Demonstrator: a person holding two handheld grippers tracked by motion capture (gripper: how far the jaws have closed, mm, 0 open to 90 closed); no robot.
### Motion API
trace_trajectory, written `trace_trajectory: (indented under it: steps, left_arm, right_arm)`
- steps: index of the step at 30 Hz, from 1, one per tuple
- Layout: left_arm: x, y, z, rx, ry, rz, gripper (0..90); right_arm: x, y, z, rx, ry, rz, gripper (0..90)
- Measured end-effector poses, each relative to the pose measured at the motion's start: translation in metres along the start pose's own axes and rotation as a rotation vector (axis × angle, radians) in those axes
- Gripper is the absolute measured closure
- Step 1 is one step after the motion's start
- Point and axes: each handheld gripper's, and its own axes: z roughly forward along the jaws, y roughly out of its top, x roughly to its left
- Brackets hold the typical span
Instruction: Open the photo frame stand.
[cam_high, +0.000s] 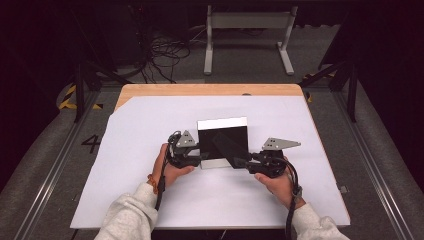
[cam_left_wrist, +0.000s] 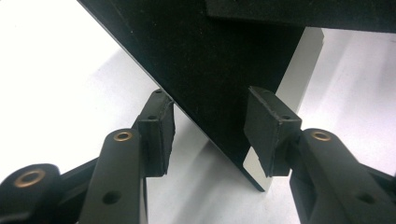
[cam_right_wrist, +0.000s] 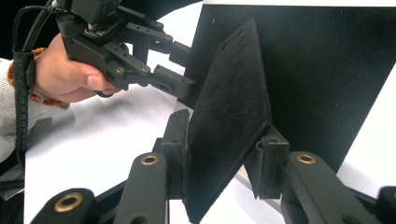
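A picture frame (cam_high: 222, 131) stands upright at the middle of the table with its black back toward me; its prop leg (cam_high: 226, 149) swings out from the back. My left gripper (cam_high: 200, 159) sits at the frame's lower left edge. In the left gripper view the frame's corner (cam_left_wrist: 219, 70) lies between the jaws of that gripper (cam_left_wrist: 210, 130), with white showing between the left pad (cam_left_wrist: 161, 126) and the frame. My right gripper (cam_right_wrist: 226, 149) is shut across the width of the prop leg (cam_right_wrist: 229, 116), both pads touching it. The left gripper (cam_right_wrist: 184, 67) also appears at the frame's edge in the right gripper view.
A white sheet (cam_high: 150, 200) covers most of the wooden table (cam_high: 200, 90). There is free room on the sheet to either side of the frame. Beyond the table's far edge are loose cables (cam_high: 165, 55) and a white stand (cam_high: 247, 30) on the floor.
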Motion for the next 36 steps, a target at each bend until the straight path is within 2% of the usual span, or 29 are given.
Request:
trace_trajectory:
  steps: [10, 17, 23, 25, 27, 29, 30, 32, 36]
  left_arm:
    - [-0.004, 0.001, -0.004, -0.009, -0.008, 0.026, 56.1]
    - [-0.006, 0.001, -0.001, -0.022, -0.038, 0.026, 47.3]
    - [-0.007, 0.001, 0.007, 0.0, -0.06, 0.024, 38.4]
    - [-0.009, 0.001, 0.01, 0.008, -0.075, 0.032, 38.8]
    - [-0.011, 0.001, 0.011, 0.011, -0.065, 0.034, 39.8]
    - [-0.011, 0.0, 0.01, 0.012, -0.048, 0.032, 44.8]
    - [-0.01, 0.0, 0.01, 0.005, -0.054, 0.032, 49.0]
    - [-0.009, 0.0, 0.009, -0.001, -0.054, 0.03, 51.8]
    - [-0.01, 0.0, 0.008, -0.002, -0.04, 0.033, 52.1]
  right_arm:
    - [0.004, -0.006, -0.005, 0.026, 0.014, -0.02, 65.6]
    - [0.007, -0.009, -0.007, 0.04, 0.02, -0.031, 65.7]
    - [0.007, -0.01, -0.007, 0.057, 0.022, -0.04, 65.8]
    - [0.007, -0.01, -0.008, 0.064, 0.022, -0.042, 65.8]
    - [0.007, -0.011, -0.008, 0.067, 0.023, -0.047, 65.8]
    - [0.008, -0.012, -0.008, 0.077, 0.023, -0.058, 65.8]
    - [0.008, -0.012, -0.009, 0.08, 0.021, -0.06, 65.9]
    - [0.009, -0.013, -0.009, 0.084, 0.02, -0.067, 66.0]
    - [0.009, -0.013, -0.009, 0.087, 0.017, -0.071, 66.0]
